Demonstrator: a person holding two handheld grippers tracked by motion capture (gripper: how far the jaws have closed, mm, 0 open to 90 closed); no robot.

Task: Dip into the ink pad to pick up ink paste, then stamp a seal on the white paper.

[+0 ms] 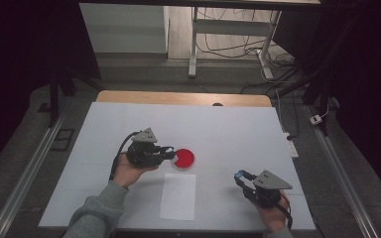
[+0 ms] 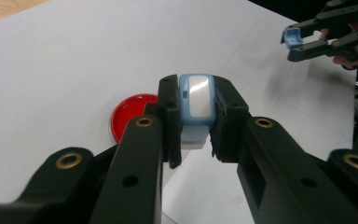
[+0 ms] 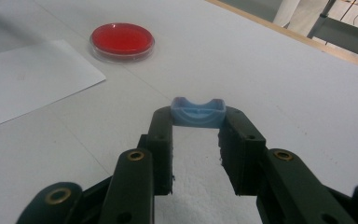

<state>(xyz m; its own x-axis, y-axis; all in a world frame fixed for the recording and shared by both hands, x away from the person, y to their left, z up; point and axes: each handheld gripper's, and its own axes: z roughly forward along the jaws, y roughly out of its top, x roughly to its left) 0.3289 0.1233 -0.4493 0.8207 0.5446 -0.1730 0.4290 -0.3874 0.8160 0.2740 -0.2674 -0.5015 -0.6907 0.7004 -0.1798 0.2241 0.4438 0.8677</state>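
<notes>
My left gripper point(image 2: 196, 88) is shut on a small light-blue block point(image 2: 197, 100) with a pale shiny face, held just above the table. A red round dish point(image 2: 129, 116) lies right behind it; from above, the left gripper point(image 1: 170, 150) ends at the dish's point(image 1: 184, 158) left edge. My right gripper point(image 3: 198, 122) is shut on a blue saddle-shaped piece point(image 3: 198, 112) with a curved dip on top. It hovers near the table's front right, where the right gripper point(image 1: 239, 177) points left and away from me.
A white sheet of paper point(image 1: 178, 196) lies flat in front of the dish, between the two hands. The white table top point(image 1: 228, 129) has a wooden strip point(image 1: 183, 97) along its far edge. Cables and table legs stand on the floor beyond.
</notes>
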